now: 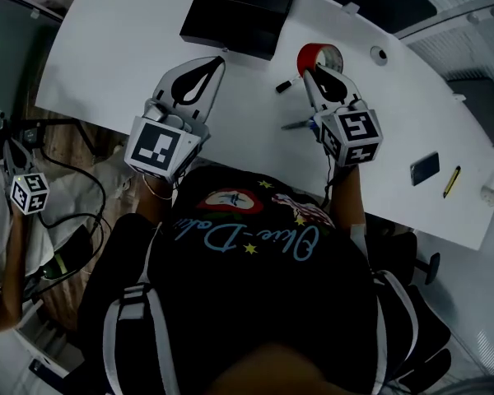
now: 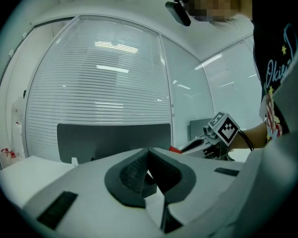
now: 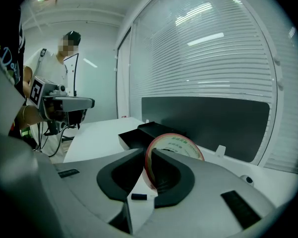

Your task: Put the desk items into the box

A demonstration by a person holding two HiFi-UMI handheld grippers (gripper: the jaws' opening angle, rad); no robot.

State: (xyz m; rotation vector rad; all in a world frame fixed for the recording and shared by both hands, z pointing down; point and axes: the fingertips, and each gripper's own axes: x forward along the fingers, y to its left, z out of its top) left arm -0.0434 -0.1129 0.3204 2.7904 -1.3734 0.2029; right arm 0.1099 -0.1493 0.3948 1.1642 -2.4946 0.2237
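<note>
My right gripper [image 1: 310, 71] [image 3: 146, 155] is shut on a red-rimmed tape roll [image 1: 321, 54] [image 3: 173, 147], which stands upright between its jaws just above the white desk [image 1: 132, 64]. The black box [image 1: 230, 15] [image 3: 139, 134] lies open at the desk's far edge, to the left of the roll. My left gripper [image 1: 221, 60] [image 2: 148, 151] is shut with nothing in it, its tips close to the box's near right corner. A small black item [image 1: 284, 86] [image 3: 138, 197] lies on the desk under the right gripper.
A bluish pen-like thing [image 1: 300, 124] lies by the right gripper's body. A dark phone [image 1: 425, 168] and a yellow pen [image 1: 451, 181] rest near the desk's right edge. Another person [image 3: 57, 78] stands off the desk's left side, by cables and a marker cube [image 1: 29, 192].
</note>
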